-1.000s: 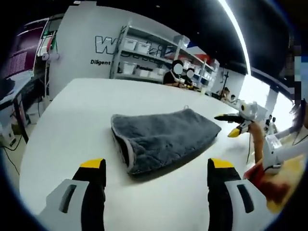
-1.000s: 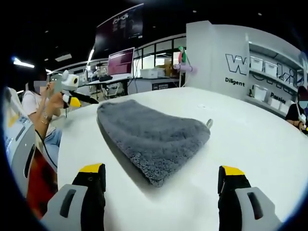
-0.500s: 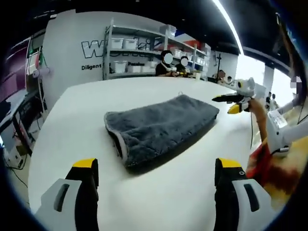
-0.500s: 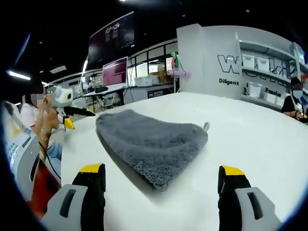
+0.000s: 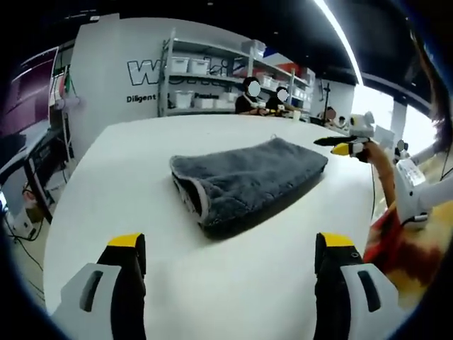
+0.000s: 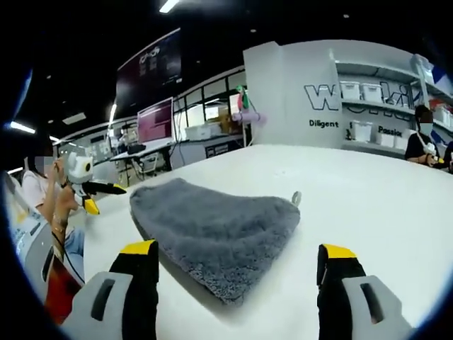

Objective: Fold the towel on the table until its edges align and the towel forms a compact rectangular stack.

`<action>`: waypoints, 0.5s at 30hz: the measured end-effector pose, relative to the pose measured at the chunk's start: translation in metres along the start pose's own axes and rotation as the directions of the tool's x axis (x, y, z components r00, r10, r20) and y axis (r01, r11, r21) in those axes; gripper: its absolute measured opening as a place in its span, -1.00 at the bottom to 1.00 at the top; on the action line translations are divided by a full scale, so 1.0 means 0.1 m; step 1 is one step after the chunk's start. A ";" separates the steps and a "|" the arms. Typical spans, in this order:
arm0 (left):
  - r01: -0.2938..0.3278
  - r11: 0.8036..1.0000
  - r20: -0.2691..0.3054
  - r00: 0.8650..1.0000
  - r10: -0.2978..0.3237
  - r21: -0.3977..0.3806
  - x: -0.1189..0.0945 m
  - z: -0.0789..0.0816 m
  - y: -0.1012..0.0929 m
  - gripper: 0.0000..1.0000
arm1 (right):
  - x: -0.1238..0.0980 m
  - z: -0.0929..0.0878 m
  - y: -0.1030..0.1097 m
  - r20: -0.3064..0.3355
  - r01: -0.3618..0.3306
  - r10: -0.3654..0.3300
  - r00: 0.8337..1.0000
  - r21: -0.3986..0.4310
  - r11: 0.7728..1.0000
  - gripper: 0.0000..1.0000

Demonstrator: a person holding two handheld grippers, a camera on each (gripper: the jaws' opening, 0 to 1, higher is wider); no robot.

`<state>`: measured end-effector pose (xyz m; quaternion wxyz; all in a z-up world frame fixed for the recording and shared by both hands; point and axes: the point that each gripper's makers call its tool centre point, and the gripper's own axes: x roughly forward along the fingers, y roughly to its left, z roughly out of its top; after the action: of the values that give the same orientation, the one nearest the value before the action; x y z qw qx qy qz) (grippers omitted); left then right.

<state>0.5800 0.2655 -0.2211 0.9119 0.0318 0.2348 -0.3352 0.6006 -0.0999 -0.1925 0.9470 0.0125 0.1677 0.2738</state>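
**Grey towel folded on white tabletop, both tools released**

Grey and yellow-tipped, the left tool (image 5: 226,248) stands nearest in the left gripper view, its two jaws rising wide apart from the bottom edge with nothing between them; it is released and hangs above the tabletop (image 5: 106,191). In the right gripper view the right tool (image 6: 237,255) shows the same state: jaws spread wide, empty, above the white surface.

Just beyond the jaws lies the towel (image 5: 248,183), a dark grey plush cloth, folded into a thick, roughly rectangular stack. It rests flat on the tabletop, apart from both tools. In the left gripper view the near end shows a pale bound edge curving round the fold, with the layers stacked one on the other. In the right gripper view the towel (image 6: 216,230) tapers toward its near corner, and a small hanging loop (image 6: 296,198) sticks out at its far right edge.

Farther right in the left gripper view, the right tool (image 5: 340,144) enters beside the towel's far end, held by a hand (image 5: 382,170). In the right gripper view the left tool (image 6: 95,191) appears at the left, past the towel.

Farthest off stand a white wall with dark lettering (image 5: 170,71) and shelves (image 5: 205,85) with white boxes; seated people are by the shelves. Monitors (image 6: 157,120) show behind the tabletop in the right gripper view.
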 end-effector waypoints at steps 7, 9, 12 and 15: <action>0.006 1.000 0.023 1.000 -0.006 0.001 -0.02 0.03 -0.04 0.95 | 0.00 0.07 -0.21 0.041 0.073 -0.075 0.996 0.062 0.995 -0.13; 0.009 1.000 0.025 1.000 -0.009 0.002 -0.02 0.03 -0.05 0.95 | 0.02 0.01 -0.24 0.018 0.086 -0.087 0.996 0.077 0.993 -0.13; 0.008 1.000 0.027 1.000 -0.008 0.003 -0.03 0.04 -0.03 0.94 | 0.07 -0.10 -0.23 -0.013 0.077 -0.076 0.997 0.102 0.992 -0.25; 0.005 1.000 0.027 1.000 -0.005 0.005 -0.05 0.05 -0.02 0.93 | 0.10 -0.21 -0.23 -0.051 0.075 -0.069 0.996 0.127 0.989 -0.34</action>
<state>0.5779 0.2660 -0.2147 0.9141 0.0289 0.2219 -0.3382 0.6139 -0.1160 -0.2177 0.9493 0.0612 0.2074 0.2280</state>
